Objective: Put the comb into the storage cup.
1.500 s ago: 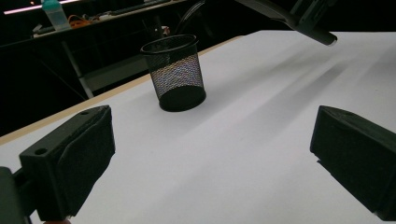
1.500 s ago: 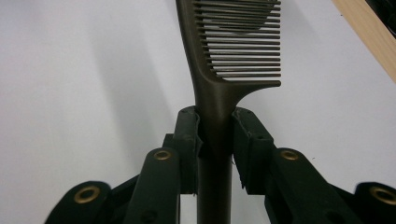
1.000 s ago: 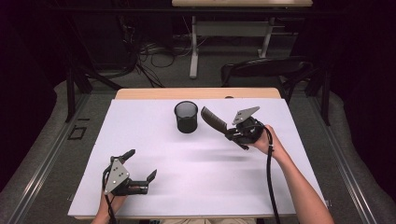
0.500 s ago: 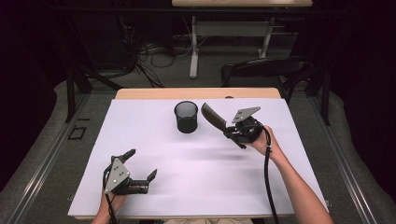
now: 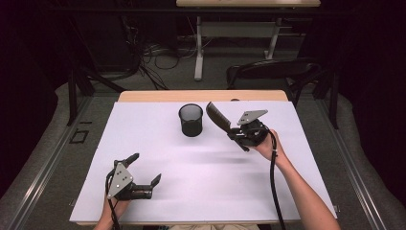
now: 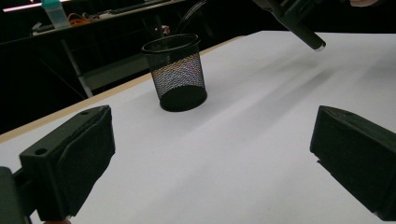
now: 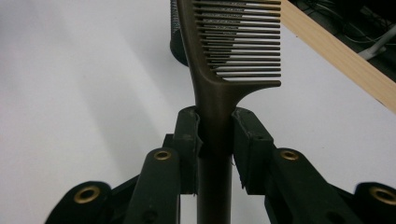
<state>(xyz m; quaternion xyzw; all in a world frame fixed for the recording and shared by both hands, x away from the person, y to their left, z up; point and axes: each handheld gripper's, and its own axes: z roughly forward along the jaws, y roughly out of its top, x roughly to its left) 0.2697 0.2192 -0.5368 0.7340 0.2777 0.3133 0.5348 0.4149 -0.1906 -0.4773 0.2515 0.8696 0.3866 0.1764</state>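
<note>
From the high view, the right claw [image 5: 229, 128] pinches a brown comb [image 5: 218, 116] by its handle and holds it in the air, just to the right of the black mesh cup [image 5: 191, 120], which stands upright on the far middle of the white worktop [image 5: 210, 191]. The comb is lifted but not yet in the cup, so I judge that the picking up is done and the placing is left. The left claw [image 5: 143, 168] rests near the left front edge, spread and empty.

In the left gripper view, the two pads [image 6: 88, 149] stand wide apart with nothing between them. The mesh cup [image 6: 178, 70] is farther off, and the end of the comb handle [image 6: 310, 39] hangs at the upper right.

In the right gripper view, the pads press on the comb [image 7: 219, 93] below its teeth. The cup [image 7: 176, 42] is partly hidden behind it. Nothing stands in the way between comb and cup.
</note>
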